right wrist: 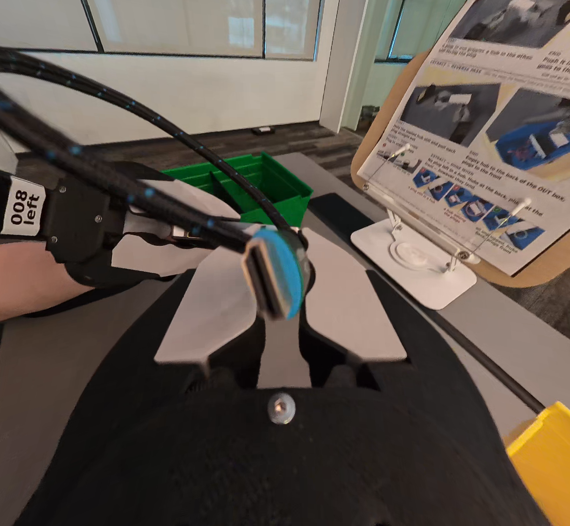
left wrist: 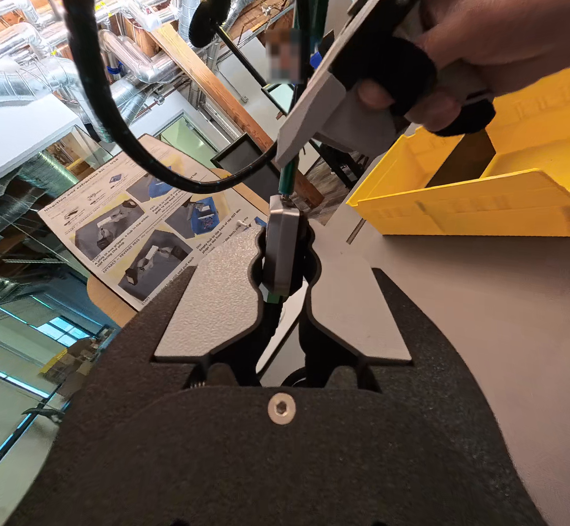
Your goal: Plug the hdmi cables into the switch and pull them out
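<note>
Holding firm in the left wrist view, the left gripper (left wrist: 285, 260) is clamped on the switch (left wrist: 280, 252), a small grey metal box standing on edge between its fingers, lifted above the grey table (left wrist: 462, 326). Over in the right wrist view, the right gripper (right wrist: 279, 276) is closed on a blue HDMI plug (right wrist: 273, 276), metal mouth turned towards the camera and clear of any port, its black braided cable (right wrist: 172, 128) arching away to the left. So that one is out, or not yet in; I cannot tell which half of the cycle this is. A green cable (left wrist: 288, 175) runs up from the top of the switch and looks plugged, and a green bit peeks out below the box, though whether that is a second plug I cannot say. Counting up: one switch, two grippers, two or three black braided strands sweeping past the right gripper, hard to separate. One yellow bin (left wrist: 462, 202), one green bin (right wrist: 271, 190), one instruction sheet on a stand (right wrist: 481, 128). My read: at least one plug is free and one seated, with work left.
</note>
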